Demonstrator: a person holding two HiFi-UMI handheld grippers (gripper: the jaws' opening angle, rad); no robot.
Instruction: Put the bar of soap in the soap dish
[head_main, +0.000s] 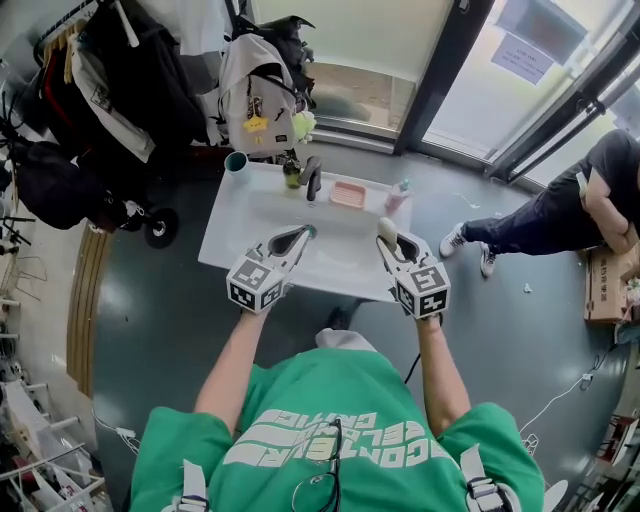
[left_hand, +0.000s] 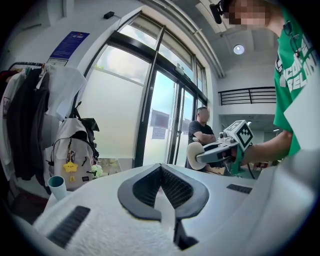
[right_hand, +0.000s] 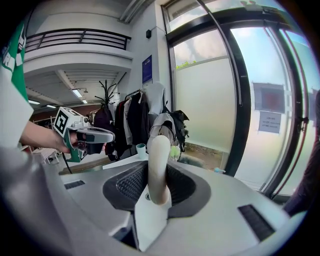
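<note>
A cream bar of soap (right_hand: 159, 160) stands on edge between the jaws of my right gripper (right_hand: 158, 192), which is shut on it. In the head view the soap (head_main: 386, 229) is held above the front right of the white washbasin top (head_main: 236, 233). The pink soap dish (head_main: 347, 194) sits at the back of the basin, beyond and a little left of the soap, with nothing in it. My left gripper (head_main: 302, 236) hovers over the basin's front middle, jaws shut with nothing between them (left_hand: 161, 172). In the left gripper view the soap (left_hand: 196, 155) shows in the other gripper.
A dark faucet (head_main: 312, 178) and a small bottle (head_main: 291, 172) stand left of the dish. A teal cup (head_main: 236, 161) is at the back left corner, and a spray bottle (head_main: 400, 192) right of the dish. Bags and coats (head_main: 258, 95) hang behind. A person (head_main: 570, 205) sits at the right.
</note>
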